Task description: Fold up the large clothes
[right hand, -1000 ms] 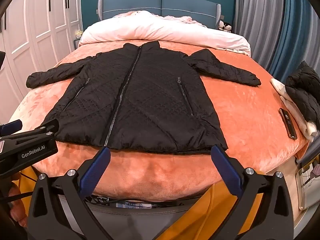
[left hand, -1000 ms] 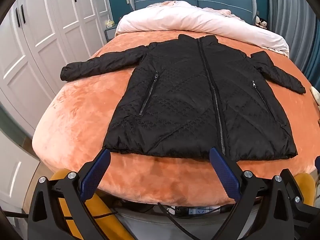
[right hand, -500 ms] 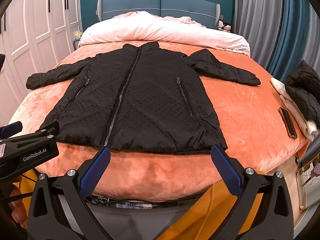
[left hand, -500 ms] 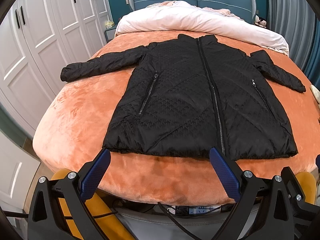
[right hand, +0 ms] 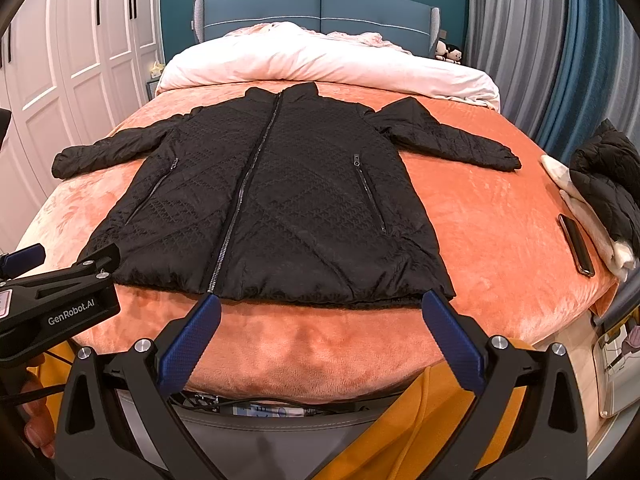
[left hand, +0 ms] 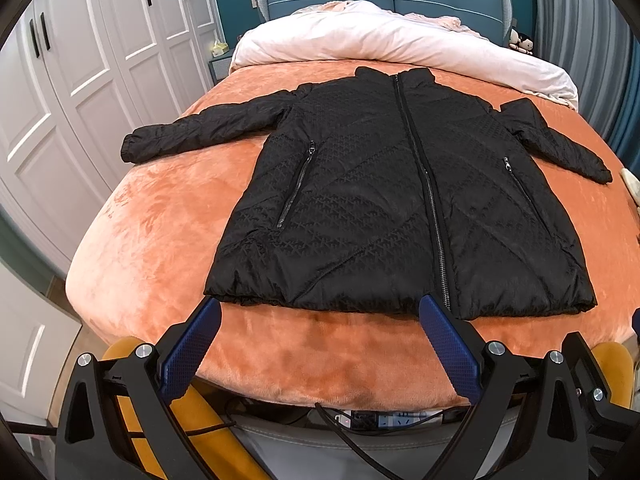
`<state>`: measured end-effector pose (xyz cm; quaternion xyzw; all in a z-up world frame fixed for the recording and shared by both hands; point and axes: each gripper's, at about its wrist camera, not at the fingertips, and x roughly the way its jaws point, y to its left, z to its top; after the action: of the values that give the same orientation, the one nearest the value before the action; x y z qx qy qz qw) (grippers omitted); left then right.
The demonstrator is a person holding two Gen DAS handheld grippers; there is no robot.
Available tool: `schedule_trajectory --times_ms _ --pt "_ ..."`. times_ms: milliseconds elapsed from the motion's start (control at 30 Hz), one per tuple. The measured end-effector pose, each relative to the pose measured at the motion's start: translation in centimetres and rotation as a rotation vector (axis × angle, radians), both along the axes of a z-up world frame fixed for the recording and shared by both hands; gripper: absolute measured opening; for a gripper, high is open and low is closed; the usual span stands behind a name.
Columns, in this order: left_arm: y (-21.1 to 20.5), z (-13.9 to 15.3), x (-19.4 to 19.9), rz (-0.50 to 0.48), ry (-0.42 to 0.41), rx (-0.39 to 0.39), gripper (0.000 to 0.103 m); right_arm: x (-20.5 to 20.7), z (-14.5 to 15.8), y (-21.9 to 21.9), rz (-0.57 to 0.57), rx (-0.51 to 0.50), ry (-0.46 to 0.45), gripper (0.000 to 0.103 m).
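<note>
A: Black quilted jacket (left hand: 400, 200) is lying flat, front up, zipped, on the orange blanket (left hand: 160, 216), collar toward the white duvet (right hand: 328, 60), hem at the near edge. Both sleeves are spreading out sideways.

B: Grippers?

A: Left gripper (left hand: 320, 344) is hovering just off the hem, jaws spread wide, pinching nothing. Right gripper (right hand: 320, 336) same, spread, empty, lining up on the hem's right half. Neither is touching cloth.

B: So nothing is folded yet, I'm reading it as the approach to a first grab.

A: Agreed. My call: sleeves go in first. Left one is reaching for the left sleeve (left hand: 200, 132) near the cuff, right one for the right sleeve (right hand: 452, 140), each laying its sleeve across the chest.

B: Tips?

A: Padding is puffy and the shell looks slippery, so I'd be pinching deep at the cuff, not skimming the top layer. Lifting low, dragging flat, so the body isn't shifting on the plush blanket. Keeping the zipper (right hand: 244, 188) as the centre line for symmetry.

B: Risks?

A: Phone (right hand: 576, 244) and another dark garment (right hand: 604, 176) are sitting at the right edge, well apart from the sleeve, but the right one should be swinging inward, not outward.
</note>
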<state>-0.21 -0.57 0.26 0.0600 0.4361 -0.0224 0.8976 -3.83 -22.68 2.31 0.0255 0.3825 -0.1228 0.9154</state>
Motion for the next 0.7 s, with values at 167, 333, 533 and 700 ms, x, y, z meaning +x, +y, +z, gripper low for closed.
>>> schedule_trajectory --times_ms 167,333,533,700 --pt "0.07 0.00 0.21 -0.001 0.001 0.001 0.097 -0.05 -0.17 -0.04 0.000 0.002 0.000 0.098" --pt "-0.08 -0.02 -0.13 -0.002 -0.002 0.003 0.097 -0.03 -0.13 -0.05 0.000 0.002 0.000 0.098" --pt "-0.11 0.08 -0.10 -0.003 0.000 0.003 0.097 -0.05 -0.16 -0.03 -0.001 0.003 0.000 0.098" --pt "-0.02 -0.08 -0.15 -0.002 -0.002 0.003 0.097 -0.05 -0.22 -0.05 0.000 0.002 -0.001 0.098"
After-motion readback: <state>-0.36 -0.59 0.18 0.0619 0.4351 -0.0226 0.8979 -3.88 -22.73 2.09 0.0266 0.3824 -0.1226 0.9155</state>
